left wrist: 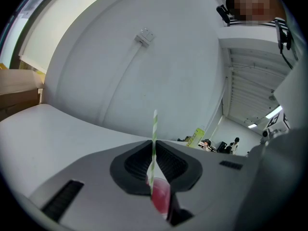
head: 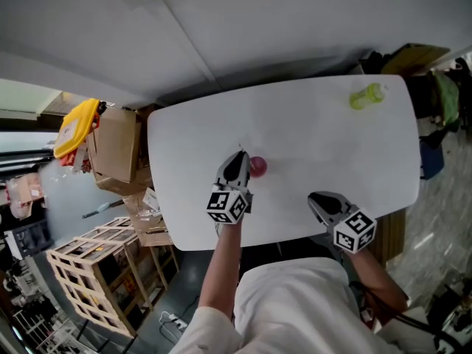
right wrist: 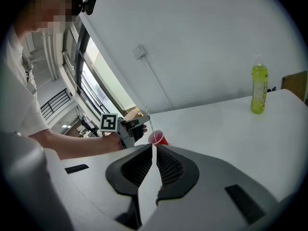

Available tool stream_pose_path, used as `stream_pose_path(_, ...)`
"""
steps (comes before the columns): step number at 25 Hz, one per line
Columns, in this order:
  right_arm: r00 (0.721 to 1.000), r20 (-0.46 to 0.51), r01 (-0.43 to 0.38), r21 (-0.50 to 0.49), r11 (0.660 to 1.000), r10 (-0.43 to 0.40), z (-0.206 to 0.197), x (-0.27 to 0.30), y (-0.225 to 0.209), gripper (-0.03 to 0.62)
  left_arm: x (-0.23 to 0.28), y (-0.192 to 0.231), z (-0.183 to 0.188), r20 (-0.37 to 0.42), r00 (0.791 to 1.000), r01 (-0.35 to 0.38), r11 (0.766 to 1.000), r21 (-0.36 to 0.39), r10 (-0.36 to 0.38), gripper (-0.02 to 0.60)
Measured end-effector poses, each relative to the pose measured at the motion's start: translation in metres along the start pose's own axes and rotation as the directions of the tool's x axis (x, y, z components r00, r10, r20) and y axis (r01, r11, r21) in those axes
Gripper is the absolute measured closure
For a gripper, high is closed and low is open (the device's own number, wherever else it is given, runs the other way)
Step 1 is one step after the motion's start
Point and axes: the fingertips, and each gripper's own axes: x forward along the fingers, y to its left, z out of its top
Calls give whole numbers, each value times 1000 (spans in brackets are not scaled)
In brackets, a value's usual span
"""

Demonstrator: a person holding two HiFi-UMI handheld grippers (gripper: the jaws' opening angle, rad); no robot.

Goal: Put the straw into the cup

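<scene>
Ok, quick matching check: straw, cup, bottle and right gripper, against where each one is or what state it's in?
1 straw
2 cup
3 bottle
4 right gripper

A far right corner of table
B shut, empty
C red, beside left gripper
D clamped in left gripper

Pairs: 1-D, 2-C, 3-A, 4-B

Open tabletop (head: 317, 139) lies between the left gripper (head: 240, 158) and the right gripper (head: 317, 198). The red cup (head: 257, 167) stands just right of the left gripper's tips, close by its pinched straw (left wrist: 154, 129). A green bottle (head: 366, 95) stands well beyond the right gripper.
</scene>
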Motion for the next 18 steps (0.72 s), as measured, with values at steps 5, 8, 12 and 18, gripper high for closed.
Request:
stream_pose_path(5, 1000, -3, -1, 11, 1000, 1, -5, -2, -5, 543, 2, -2, -3, -10, 1000, -3, 1000, -1, 3, 522)
stream_pose_path(8, 1000, -5, -7, 10, 1000, 7, -6, -3, -6, 543, 0, -2, -3, -14, 1000, -13, 1000, 2, 13, 522)
stream_pose_path(12, 1000, 6, -16, -2, 1000, 16, 0, -6, -5, 543, -7, -5, 4, -13, 1000, -27, 1000, 11, 27, 522)
stream_pose_path(18, 999, 24, -30, -42, 999, 31, 16, -7, -2, 543, -26, -16, 20, -25, 998, -51, 998, 46, 52, 523)
